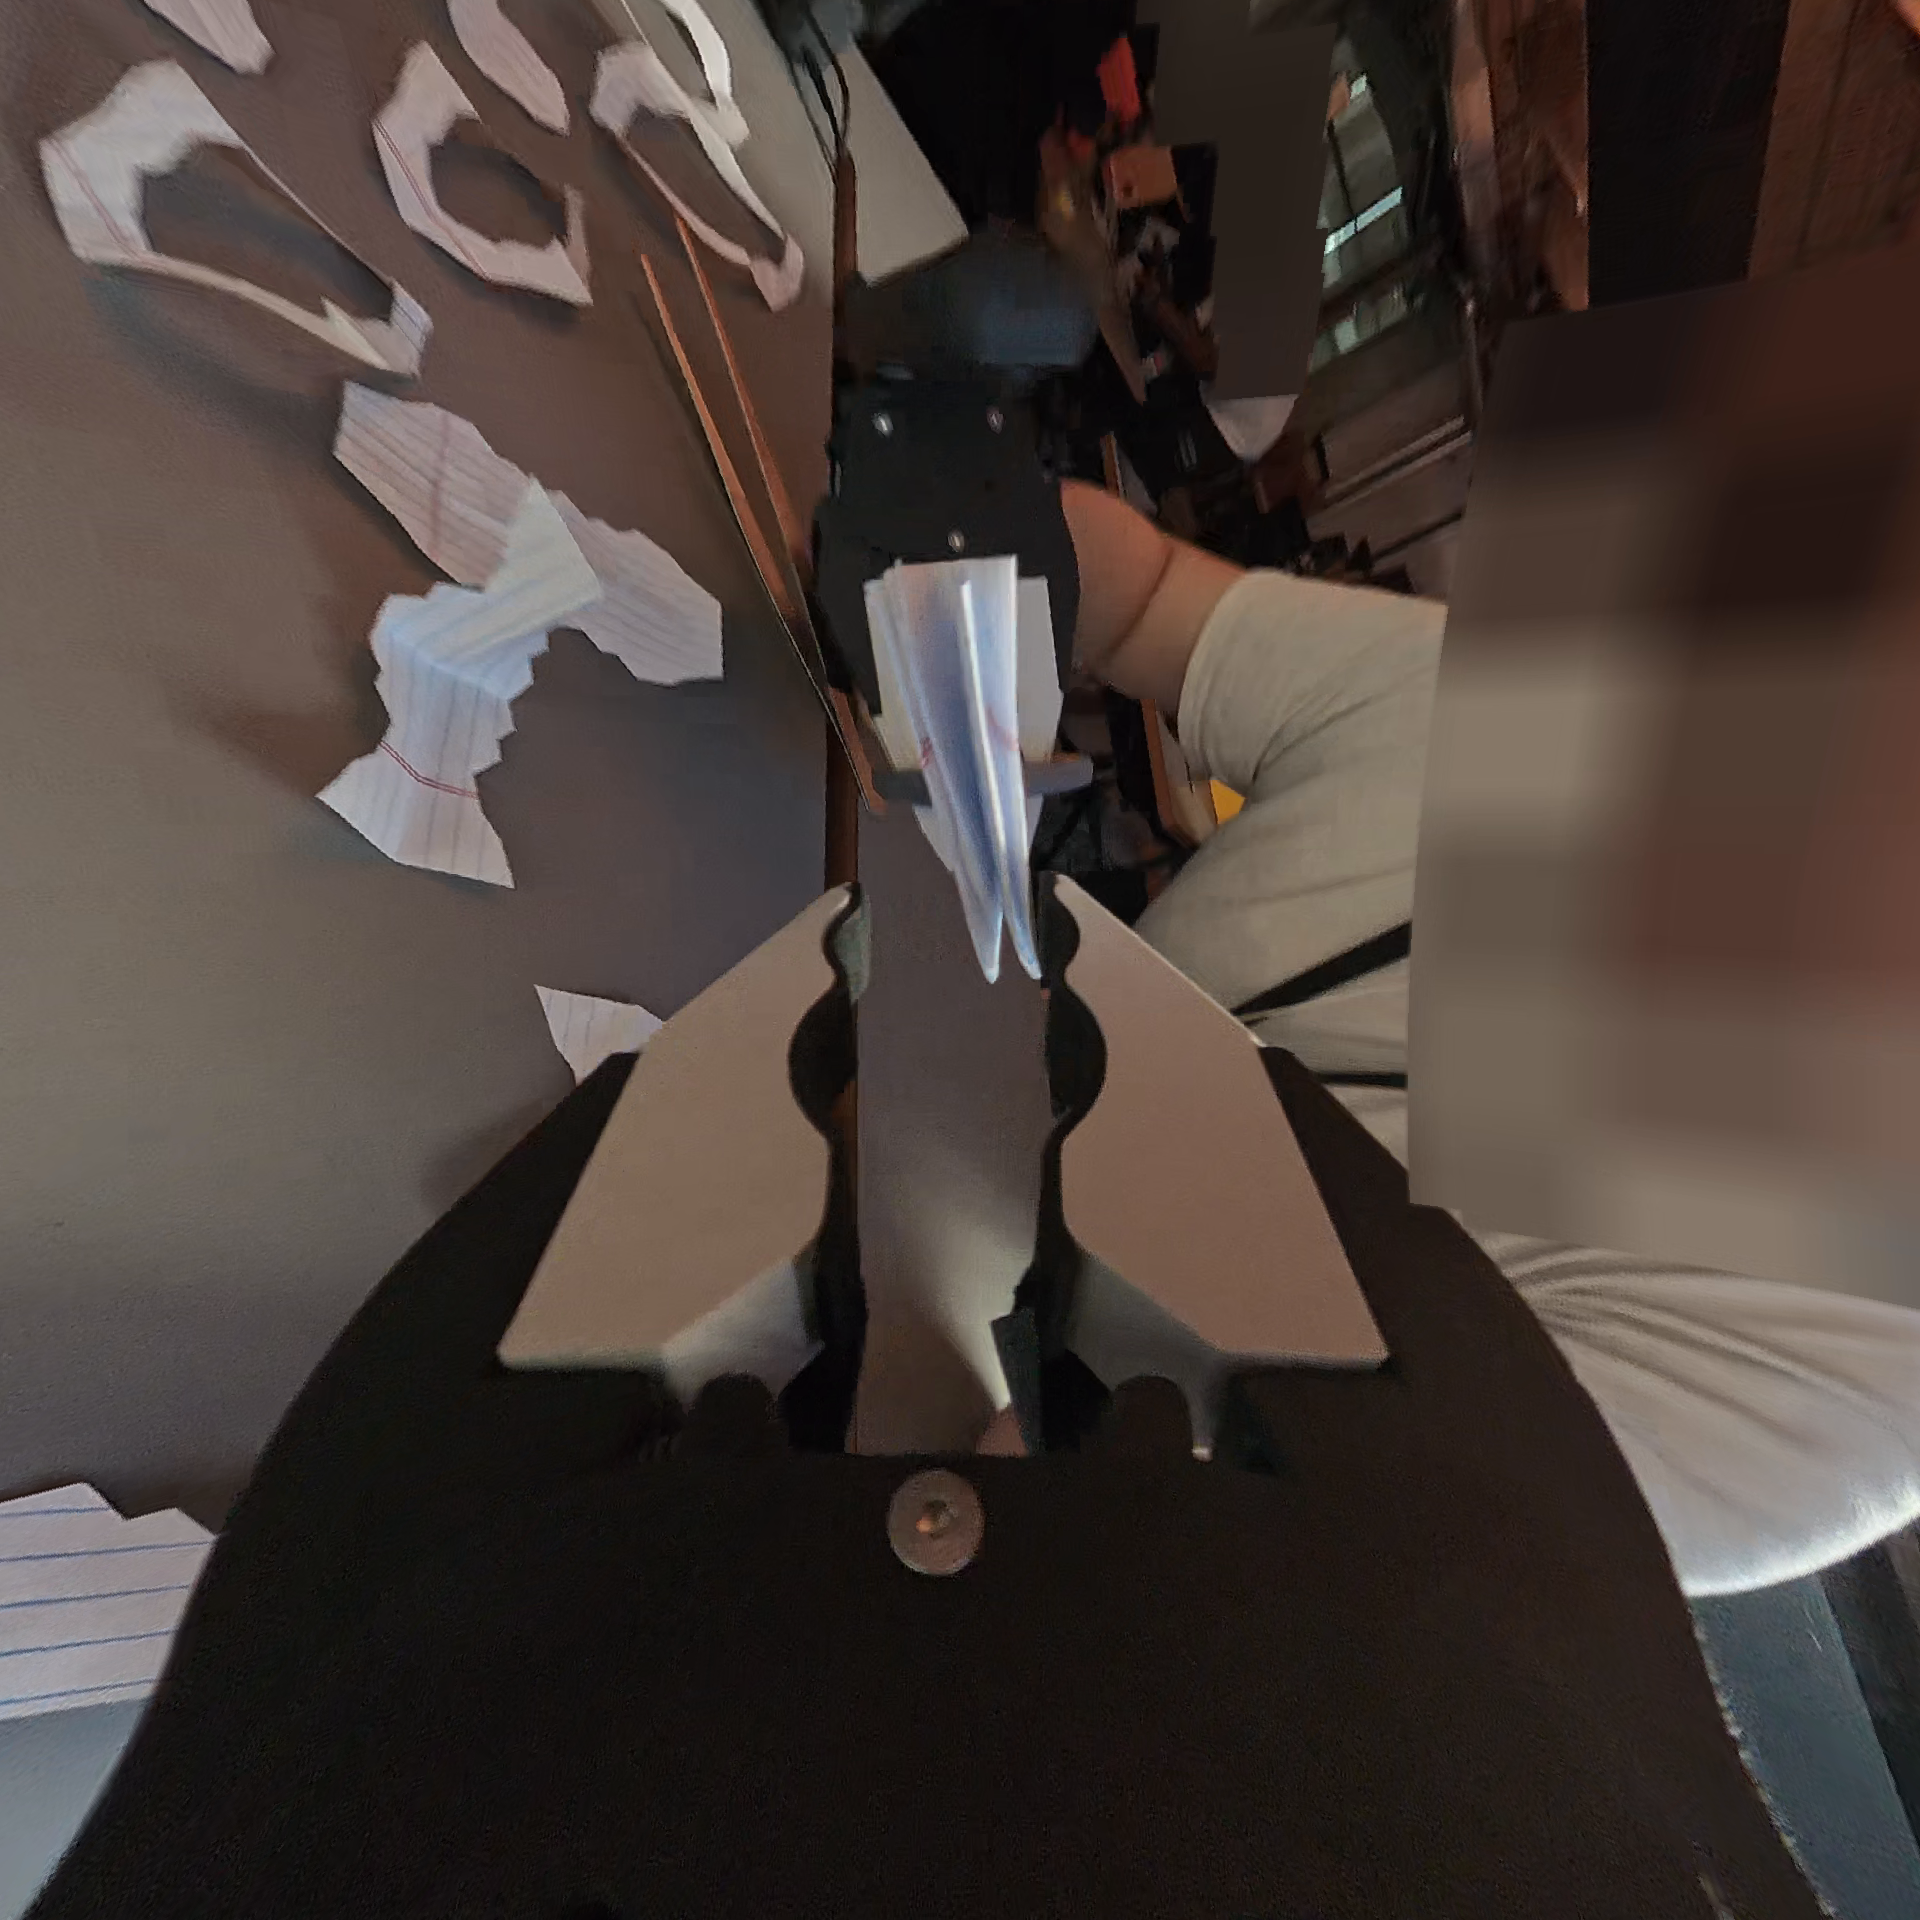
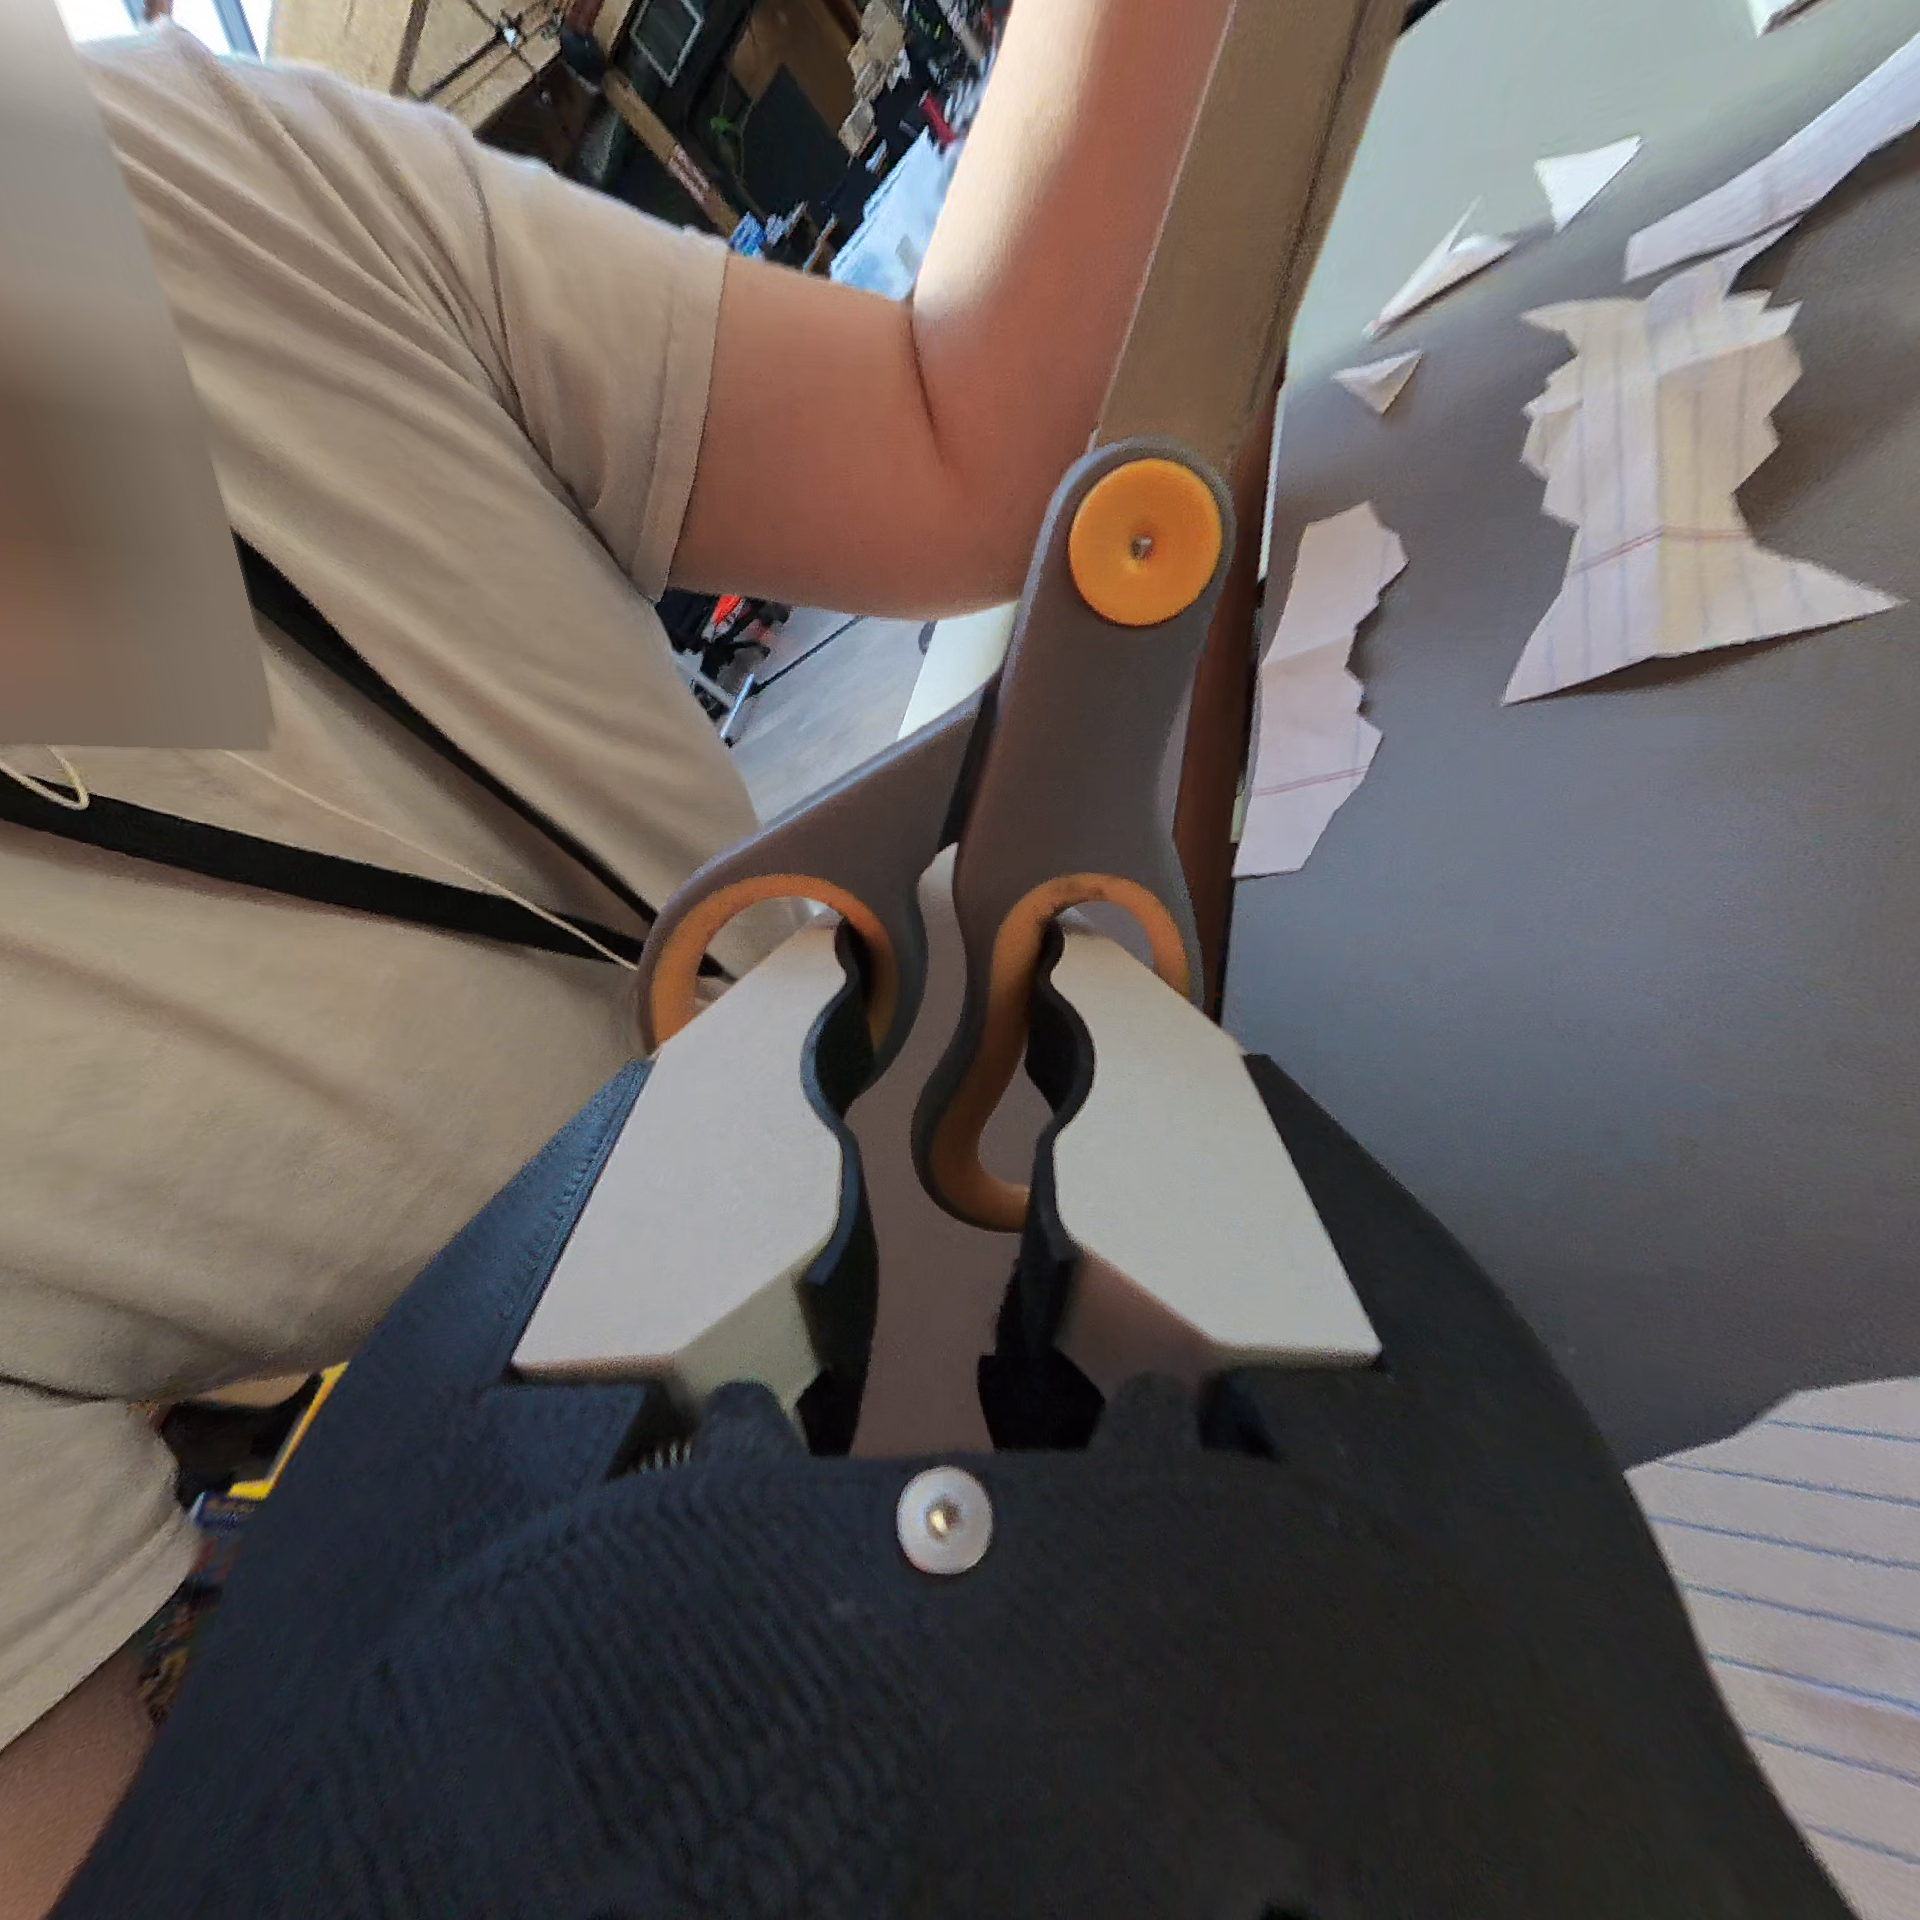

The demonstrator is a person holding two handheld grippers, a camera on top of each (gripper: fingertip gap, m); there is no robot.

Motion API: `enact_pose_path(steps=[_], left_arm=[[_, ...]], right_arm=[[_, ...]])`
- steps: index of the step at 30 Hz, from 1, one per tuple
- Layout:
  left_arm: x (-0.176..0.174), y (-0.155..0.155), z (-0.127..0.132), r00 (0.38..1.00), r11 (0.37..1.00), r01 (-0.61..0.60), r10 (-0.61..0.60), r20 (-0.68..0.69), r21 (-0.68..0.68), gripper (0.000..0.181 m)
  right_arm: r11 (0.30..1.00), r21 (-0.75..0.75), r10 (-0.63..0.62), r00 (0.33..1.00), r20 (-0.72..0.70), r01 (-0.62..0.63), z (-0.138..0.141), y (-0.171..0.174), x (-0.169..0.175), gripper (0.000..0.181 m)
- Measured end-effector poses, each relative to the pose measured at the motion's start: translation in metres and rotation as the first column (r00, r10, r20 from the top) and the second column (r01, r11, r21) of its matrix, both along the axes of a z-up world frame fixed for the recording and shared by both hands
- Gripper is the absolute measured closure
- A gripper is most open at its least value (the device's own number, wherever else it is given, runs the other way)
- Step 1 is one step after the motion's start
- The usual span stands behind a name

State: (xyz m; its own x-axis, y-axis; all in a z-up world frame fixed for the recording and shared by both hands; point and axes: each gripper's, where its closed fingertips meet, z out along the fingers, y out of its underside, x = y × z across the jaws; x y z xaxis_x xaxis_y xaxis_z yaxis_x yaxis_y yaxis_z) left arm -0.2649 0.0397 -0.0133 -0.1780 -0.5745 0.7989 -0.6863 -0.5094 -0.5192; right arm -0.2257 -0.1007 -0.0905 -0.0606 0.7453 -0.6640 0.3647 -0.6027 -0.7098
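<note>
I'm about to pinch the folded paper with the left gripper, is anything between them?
Nothing visible does. The folded paper hangs straight ahead of the left gripper, and its lower tip already reaches in between the open fingers, nearer one finger than the other.

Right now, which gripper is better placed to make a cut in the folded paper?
Right, probably. The right gripper is threaded through the handle loops of the scissors. The left gripper is open, with the folded paper just ahead.

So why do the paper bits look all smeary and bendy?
Left wrist view: the paper scraps near the top edge are motion-blurred, the folded paper soft; right wrist view: the scissors are sharp, while the wide lens bends the table edge.
</note>
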Motion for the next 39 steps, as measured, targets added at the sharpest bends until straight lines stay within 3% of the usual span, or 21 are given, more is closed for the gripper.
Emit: enact_pose_path(steps=[3, 5, 10, 14, 15, 16, 23, 27, 39], left_arm=[[0.01, 0.027, 0.021, 0.982, 0.99, -0.142, 0.144, 0.119, -0.022, 0.136], [0.019, 0.039, 0.034, 0.957, 0.978, -0.206, 0.208, 0.201, -0.029, 0.136], [0.049, 0.05, 0.047, 0.914, 0.958, -0.285, 0.285, 0.288, -0.041, 0.146], [0.064, 0.054, 0.036, 0.911, 0.941, -0.337, 0.32, 0.259, 0.023, 0.163], [0.066, 0.052, 0.039, 0.906, 0.942, -0.335, 0.313, 0.283, 0.032, 0.178], [0.068, 0.052, 0.041, 0.902, 0.94, -0.34, 0.314, 0.298, 0.038, 0.181], [0.075, 0.058, 0.037, 0.892, 0.935, -0.354, 0.346, 0.292, -0.026, 0.18], [0.08, 0.057, 0.032, 0.893, 0.931, -0.365, 0.348, 0.285, 0.006, 0.181], [0.073, 0.05, 0.047, 0.885, 0.944, -0.305, 0.331, 0.327, -0.13, 0.181]], right_arm=[[0.988, 0.058, -0.136, 0.987, -0.081, 0.141, 0.017, 0.025, -0.006, 0.158], [0.964, 0.094, -0.235, 0.964, -0.123, 0.247, 0.024, 0.044, -0.009, 0.158], [0.916, 0.114, -0.368, 0.919, -0.142, 0.384, 0.025, 0.069, -0.012, 0.158], [0.892, 0.073, -0.425, 0.884, -0.197, 0.445, 0.027, 0.082, -0.015, 0.158], [0.889, 0.069, -0.433, 0.88, -0.195, 0.452, 0.026, 0.083, -0.015, 0.158], [0.887, 0.074, -0.435, 0.878, -0.199, 0.456, 0.025, 0.084, -0.016, 0.158], [0.887, 0.075, -0.433, 0.877, -0.207, 0.456, 0.021, 0.086, -0.011, 0.158], [0.888, 0.07, -0.432, 0.876, -0.213, 0.455, 0.017, 0.086, -0.008, 0.157], [0.902, 0.019, -0.402, 0.854, -0.332, 0.432, 0.039, 0.079, -0.006, 0.149]])
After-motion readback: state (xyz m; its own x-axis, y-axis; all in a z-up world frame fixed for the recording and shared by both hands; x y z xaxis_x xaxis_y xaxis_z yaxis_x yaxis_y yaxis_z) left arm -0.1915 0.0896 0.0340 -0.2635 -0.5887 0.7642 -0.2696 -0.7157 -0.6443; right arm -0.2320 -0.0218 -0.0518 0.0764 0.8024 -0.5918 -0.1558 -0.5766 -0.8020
